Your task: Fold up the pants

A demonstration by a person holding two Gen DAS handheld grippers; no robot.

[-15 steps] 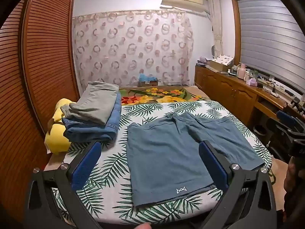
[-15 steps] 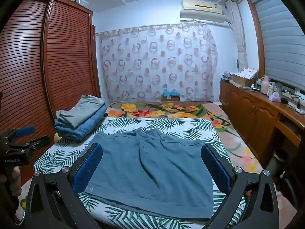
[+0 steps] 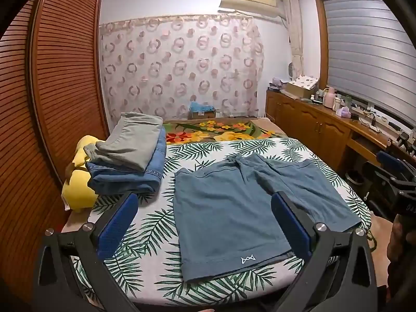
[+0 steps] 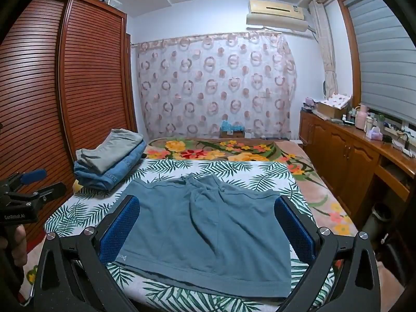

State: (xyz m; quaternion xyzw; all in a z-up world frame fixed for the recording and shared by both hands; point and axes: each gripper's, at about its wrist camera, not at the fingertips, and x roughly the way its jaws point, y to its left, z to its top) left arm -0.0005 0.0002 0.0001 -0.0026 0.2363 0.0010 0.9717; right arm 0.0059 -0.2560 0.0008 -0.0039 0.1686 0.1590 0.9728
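Observation:
A pair of blue-grey shorts [image 3: 234, 208] [image 4: 208, 221] lies spread flat on the palm-leaf sheet of the bed [image 3: 145, 234], waistband toward the far side, leg hems toward me. My left gripper [image 3: 205, 223] hovers open above the near edge of the bed, over the left leg hem with the small white logo. My right gripper [image 4: 208, 227] hovers open over the shorts, nothing between its blue pads [image 4: 119, 230]. Each gripper shows at the edge of the other's view, the right gripper [image 3: 395, 171] and the left gripper [image 4: 28, 184].
A stack of folded grey trousers [image 3: 132, 140] on blue jeans [image 3: 130, 174] sits at the bed's left, beside a yellow plush toy [image 3: 78, 182]. A slatted wardrobe [image 3: 52, 104] stands left, a wooden counter [image 3: 325, 127] with clutter right, a floral blanket [image 3: 221, 130] beyond.

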